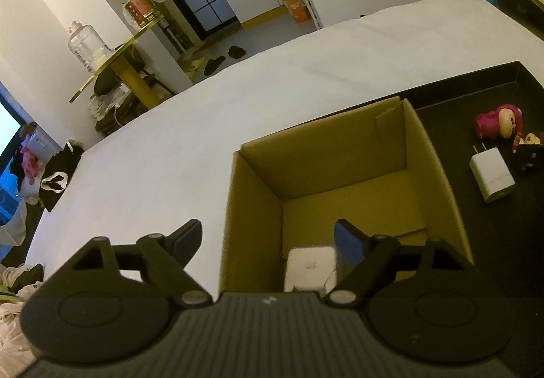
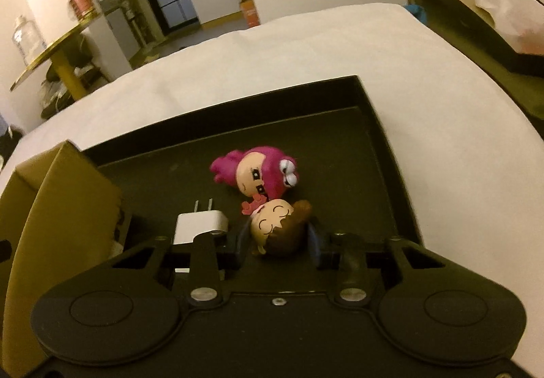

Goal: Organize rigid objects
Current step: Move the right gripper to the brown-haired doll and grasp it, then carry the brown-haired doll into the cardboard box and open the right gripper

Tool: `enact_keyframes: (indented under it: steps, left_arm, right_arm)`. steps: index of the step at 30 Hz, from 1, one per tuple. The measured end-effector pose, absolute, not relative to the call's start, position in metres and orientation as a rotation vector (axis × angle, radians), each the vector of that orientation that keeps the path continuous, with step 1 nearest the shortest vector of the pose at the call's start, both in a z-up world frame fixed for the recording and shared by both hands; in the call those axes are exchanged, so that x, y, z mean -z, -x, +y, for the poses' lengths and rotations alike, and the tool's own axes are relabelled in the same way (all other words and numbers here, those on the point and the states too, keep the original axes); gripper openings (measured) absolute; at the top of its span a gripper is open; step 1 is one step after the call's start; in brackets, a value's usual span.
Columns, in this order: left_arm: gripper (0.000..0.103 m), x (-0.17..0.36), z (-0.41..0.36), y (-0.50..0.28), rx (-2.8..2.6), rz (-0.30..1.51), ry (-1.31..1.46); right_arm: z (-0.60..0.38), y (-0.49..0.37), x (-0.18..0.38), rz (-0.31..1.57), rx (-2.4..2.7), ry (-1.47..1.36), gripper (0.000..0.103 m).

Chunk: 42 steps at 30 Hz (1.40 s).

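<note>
Holding the brown-haired doll head (image 2: pixel 277 228) between the right gripper (image 2: pixel 278 237) fingers, we have it pinched across its width, low in the black tray (image 2: pixel 384 140), with the pink-haired figurine (image 2: pixel 261 174) touching it on the far side and the white plug adapter (image 2: pixel 199 226) just beside it on the left. The cardboard box (image 1: pixel 258 201) stands against the tray's left edge, so the coming move, as we judge it, runs leftward over that wall. Our left gripper (image 1: pixel 268 238) hangs over the box with fingers spread wide and holding nothing; a white power brick (image 1: pixel 311 267) lies on the box floor below.
</note>
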<state>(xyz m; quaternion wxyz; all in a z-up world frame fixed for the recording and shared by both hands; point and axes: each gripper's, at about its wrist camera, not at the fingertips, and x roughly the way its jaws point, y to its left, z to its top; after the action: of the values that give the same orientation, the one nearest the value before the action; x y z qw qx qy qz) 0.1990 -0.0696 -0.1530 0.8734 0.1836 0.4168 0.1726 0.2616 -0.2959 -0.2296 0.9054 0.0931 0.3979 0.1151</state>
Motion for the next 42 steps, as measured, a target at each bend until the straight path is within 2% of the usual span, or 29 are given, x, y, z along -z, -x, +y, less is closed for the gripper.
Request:
enact_keyframes:
  steps: [16, 32, 38, 40, 42]
  left_arm:
    - [0.084, 0.147, -0.062, -0.195, -0.373, 0.886, -0.356]
    - [0.083, 0.138, -0.027, -0.180, -0.375, 0.888, -0.213]
    - [0.079, 0.138, -0.013, -0.177, -0.351, 0.891, -0.149]
    - [0.072, 0.138, -0.010, -0.176, -0.341, 0.893, -0.136]
    - [0.060, 0.138, -0.008, -0.174, -0.329, 0.899, -0.121]
  right_arm:
    - [-0.308, -0.245, 0.213, 0.811, -0.232, -0.223, 0.034]
    - [-0.250, -0.217, 0.158, 0.708, -0.342, -0.112, 0.034]
    - [-0.224, -0.212, 0.137, 0.654, -0.407, -0.050, 0.034]
    - [-0.216, -0.211, 0.131, 0.643, -0.429, -0.035, 0.034]
    - [-0.208, -0.209, 0.126, 0.627, -0.451, -0.014, 0.034]
